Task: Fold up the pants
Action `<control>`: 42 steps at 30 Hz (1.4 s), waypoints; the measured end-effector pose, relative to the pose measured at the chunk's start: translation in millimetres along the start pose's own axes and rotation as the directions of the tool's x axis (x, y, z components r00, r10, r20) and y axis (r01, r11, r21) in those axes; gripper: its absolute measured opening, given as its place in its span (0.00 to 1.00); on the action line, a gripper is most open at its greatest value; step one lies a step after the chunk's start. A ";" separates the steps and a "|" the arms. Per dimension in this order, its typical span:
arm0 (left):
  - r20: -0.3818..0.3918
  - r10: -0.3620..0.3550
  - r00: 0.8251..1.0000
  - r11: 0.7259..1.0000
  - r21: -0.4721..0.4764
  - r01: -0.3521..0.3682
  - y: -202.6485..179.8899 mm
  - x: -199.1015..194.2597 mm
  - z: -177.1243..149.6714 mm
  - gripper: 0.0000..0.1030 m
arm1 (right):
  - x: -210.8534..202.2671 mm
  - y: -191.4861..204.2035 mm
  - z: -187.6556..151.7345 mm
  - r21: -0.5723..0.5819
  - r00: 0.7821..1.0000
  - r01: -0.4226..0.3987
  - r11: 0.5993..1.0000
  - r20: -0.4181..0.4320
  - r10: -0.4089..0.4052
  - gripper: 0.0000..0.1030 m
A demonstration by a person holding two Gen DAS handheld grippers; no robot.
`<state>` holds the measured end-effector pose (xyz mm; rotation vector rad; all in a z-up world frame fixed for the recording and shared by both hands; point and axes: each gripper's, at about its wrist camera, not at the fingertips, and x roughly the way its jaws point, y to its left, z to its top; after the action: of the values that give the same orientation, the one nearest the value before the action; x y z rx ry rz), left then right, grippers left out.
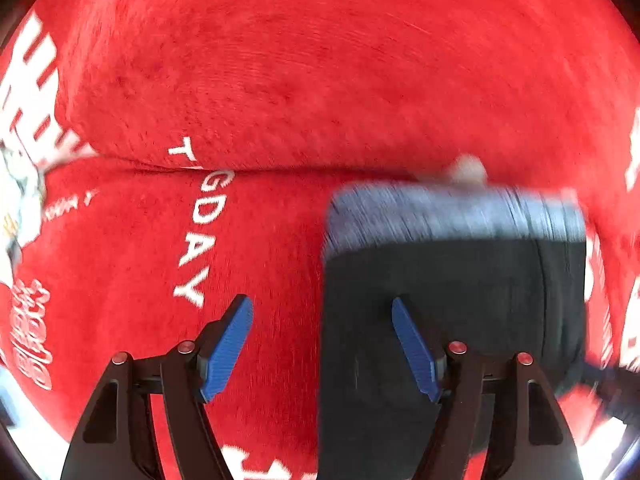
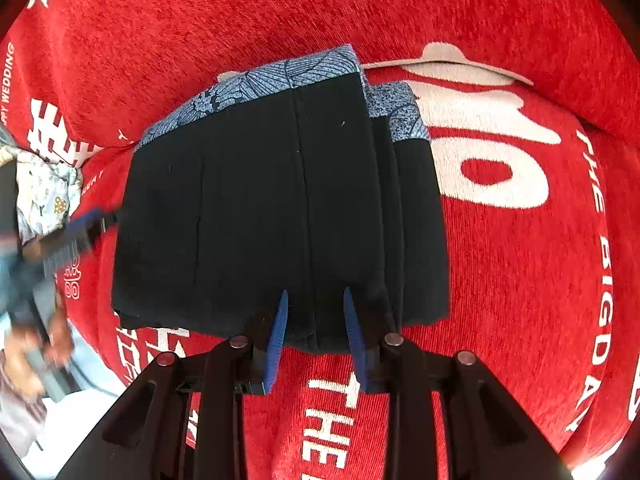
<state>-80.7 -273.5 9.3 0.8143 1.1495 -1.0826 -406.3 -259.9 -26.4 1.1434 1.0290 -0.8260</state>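
The black pants (image 2: 256, 216) lie folded into a compact stack on a red cover; a blue patterned band (image 2: 280, 76) runs along their far edge. My right gripper (image 2: 314, 300) is open, its blue fingers (image 2: 280, 320) over the stack's near edge. In the left wrist view the pants (image 1: 452, 280) are blurred, at centre right. My left gripper (image 1: 322, 304) is open and empty, its right finger over the stack's left part, its left finger over the red cover. The left gripper also shows, blurred, in the right wrist view (image 2: 80, 228) at the stack's left edge.
The red plush cover (image 2: 520, 280) with white lettering spans a seat and a backrest cushion (image 1: 320, 60). A light patterned cloth (image 2: 48, 188) lies at the far left. A person's hand (image 2: 48, 340) shows at lower left.
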 end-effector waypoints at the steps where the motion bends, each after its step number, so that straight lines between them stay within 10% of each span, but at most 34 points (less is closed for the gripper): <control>1: -0.025 -0.016 1.000 1.000 -0.022 0.015 3.6 9.8 8.1 0.72 | -0.5 1.2 -0.4 0.001 1.000 0.003 1.000 0.001 -0.003 0.32; 6: -0.034 0.092 0.995 0.994 0.064 -0.090 -0.7 41.2 7.3 0.97 | 1.0 7.0 -1.4 0.008 1.000 0.026 1.000 0.015 -0.026 0.32; 32: -0.139 0.041 0.989 0.999 0.026 -0.037 -5.7 -4.4 -40.6 0.99 | -9.8 9.9 2.8 0.049 0.999 0.004 0.999 0.040 -0.006 0.41; 42: -0.207 -0.058 0.977 0.998 -0.009 0.057 -9.1 -2.8 -63.2 0.99 | -31.8 -10.8 -7.8 0.090 0.999 0.012 0.996 0.052 -0.017 0.78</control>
<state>-108.3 -217.2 -3.1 0.9123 1.3567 -1.0611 -428.3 -254.4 -0.5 1.1848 0.9661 -0.9168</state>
